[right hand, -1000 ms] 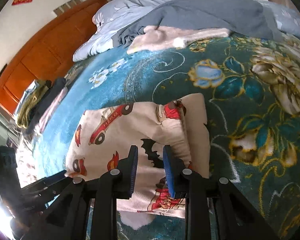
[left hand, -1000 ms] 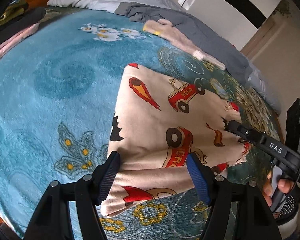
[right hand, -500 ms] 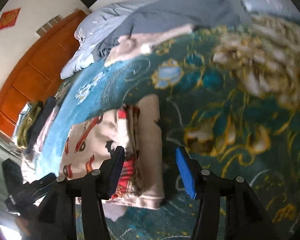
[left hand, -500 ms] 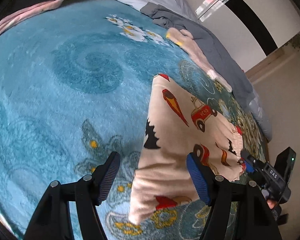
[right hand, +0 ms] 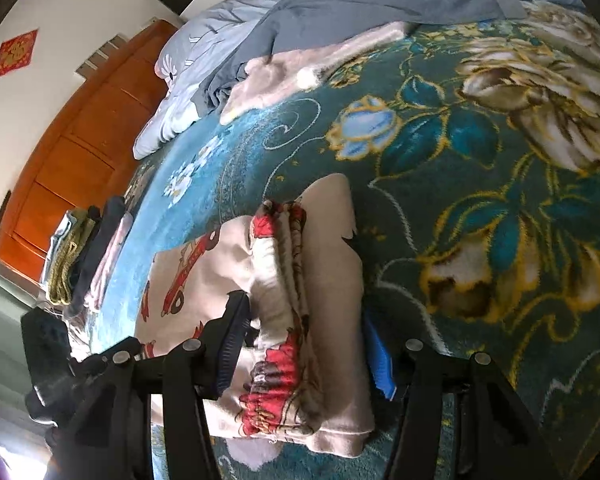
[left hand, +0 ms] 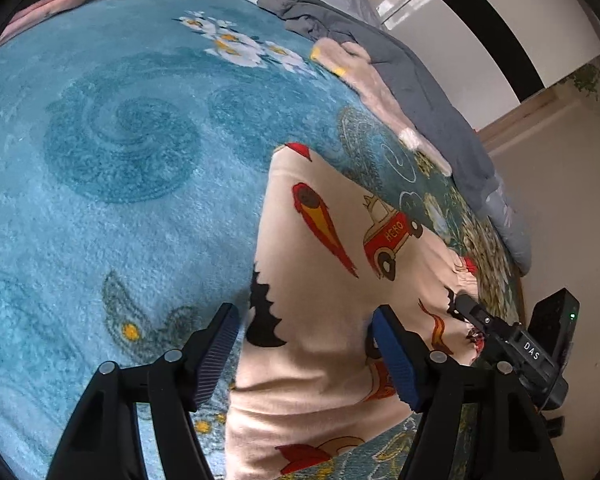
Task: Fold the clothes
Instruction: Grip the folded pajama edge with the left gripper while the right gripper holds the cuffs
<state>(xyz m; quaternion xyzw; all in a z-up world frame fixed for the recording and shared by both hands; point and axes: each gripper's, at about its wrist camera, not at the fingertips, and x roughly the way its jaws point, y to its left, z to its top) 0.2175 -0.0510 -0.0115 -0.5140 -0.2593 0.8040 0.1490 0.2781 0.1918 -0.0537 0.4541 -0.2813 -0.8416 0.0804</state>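
Left wrist view: the left hand-held gripper [left hand: 304, 354] sits at the bottom centre of the frame with its jaws spread wide and nothing between them touching the pads. Under and beyond it lies the garment [left hand: 324, 280], cream fleece printed with red cars and rockets, stretching from the bottom centre up toward the middle of the frame. It rests flat on a blue blanket [left hand: 112, 168] covering the bed. At the lower right the right hand-held gripper [left hand: 500, 332] reaches in, its tip at the garment's right edge. A grey quilt [left hand: 412, 76] and a pink cloth [left hand: 364, 80] lie bunched along the upper right.

Right wrist view: the right hand-held gripper [right hand: 304, 352] fills the bottom of the frame, jaws wide apart, straddling the folded end of the garment [right hand: 320, 280] without pinching it. The garment lies in the lower centre, layers stacked with a red-trimmed edge [right hand: 280, 360] running up the middle. The blanket [right hand: 480, 160] here shows dark teal with large flowers at the right. The left hand-held gripper [right hand: 80, 368] is at the lower left. A pile of folded clothes [right hand: 84, 256] sits at the left edge, a wooden headboard [right hand: 80, 152] behind it, and the quilt [right hand: 360, 4] across the top.
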